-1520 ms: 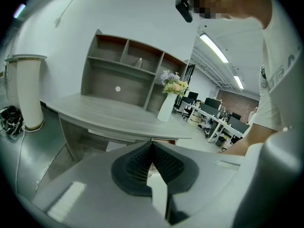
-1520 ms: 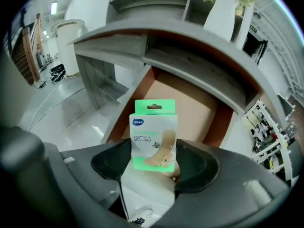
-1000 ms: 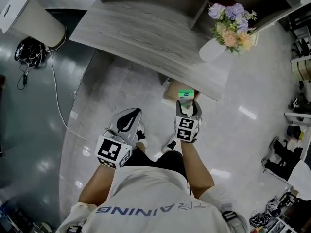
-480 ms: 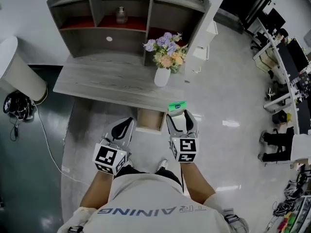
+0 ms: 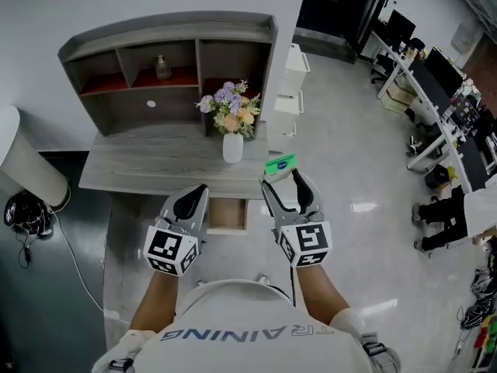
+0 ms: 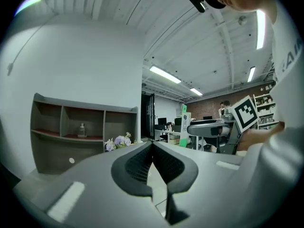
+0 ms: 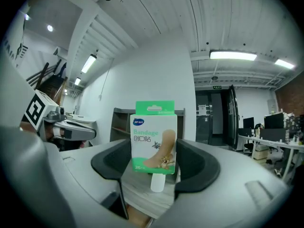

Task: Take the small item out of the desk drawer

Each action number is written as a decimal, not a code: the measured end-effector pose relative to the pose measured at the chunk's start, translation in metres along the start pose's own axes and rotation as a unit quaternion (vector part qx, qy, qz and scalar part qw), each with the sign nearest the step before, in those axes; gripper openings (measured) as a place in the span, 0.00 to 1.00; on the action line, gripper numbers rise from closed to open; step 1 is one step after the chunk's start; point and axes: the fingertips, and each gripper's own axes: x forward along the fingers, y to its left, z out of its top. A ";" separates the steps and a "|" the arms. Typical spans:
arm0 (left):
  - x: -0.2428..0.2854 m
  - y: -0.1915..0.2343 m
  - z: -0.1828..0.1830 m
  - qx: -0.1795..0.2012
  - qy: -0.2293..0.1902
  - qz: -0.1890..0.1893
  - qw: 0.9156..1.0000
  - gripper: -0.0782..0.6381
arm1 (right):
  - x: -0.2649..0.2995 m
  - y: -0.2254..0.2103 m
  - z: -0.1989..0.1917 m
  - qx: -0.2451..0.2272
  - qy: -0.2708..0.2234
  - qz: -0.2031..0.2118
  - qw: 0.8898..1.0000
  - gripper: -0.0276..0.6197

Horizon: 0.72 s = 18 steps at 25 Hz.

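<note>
My right gripper [image 5: 283,179] is shut on a small green-and-white bandage box [image 5: 280,164], held upright in front of the desk; the box [image 7: 154,137] fills the gap between the jaws in the right gripper view. The wooden drawer [image 5: 227,214] stands pulled out below the grey desk top [image 5: 147,162], between my two grippers. My left gripper [image 5: 192,198] hangs to the left of the drawer with its jaws closed together on nothing, as the left gripper view [image 6: 153,146] shows.
A white vase of flowers [image 5: 231,123] stands on the desk in front of a grey shelf unit [image 5: 167,64] holding a small bottle [image 5: 161,67]. A white cabinet [image 5: 290,92] stands to the right, a white bin [image 5: 23,165] and cables [image 5: 23,212] to the left, office desks far right.
The head view has tilted up and back, so the whole desk and shelf unit now show. Both grippers have risen, the right one still carrying the bandage box.
</note>
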 end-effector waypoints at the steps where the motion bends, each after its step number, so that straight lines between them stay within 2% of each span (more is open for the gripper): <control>1: 0.001 -0.001 0.002 0.002 -0.002 -0.002 1.000 0.11 | -0.002 -0.001 0.004 -0.001 -0.005 0.001 1.000 0.52; 8: 0.005 -0.003 0.010 0.011 -0.002 -0.003 1.000 0.11 | 0.001 -0.009 0.008 0.006 -0.004 0.001 1.000 0.52; 18: 0.000 0.000 0.010 0.010 -0.004 0.009 1.000 0.11 | 0.011 0.005 0.011 -0.006 0.001 0.026 1.000 0.52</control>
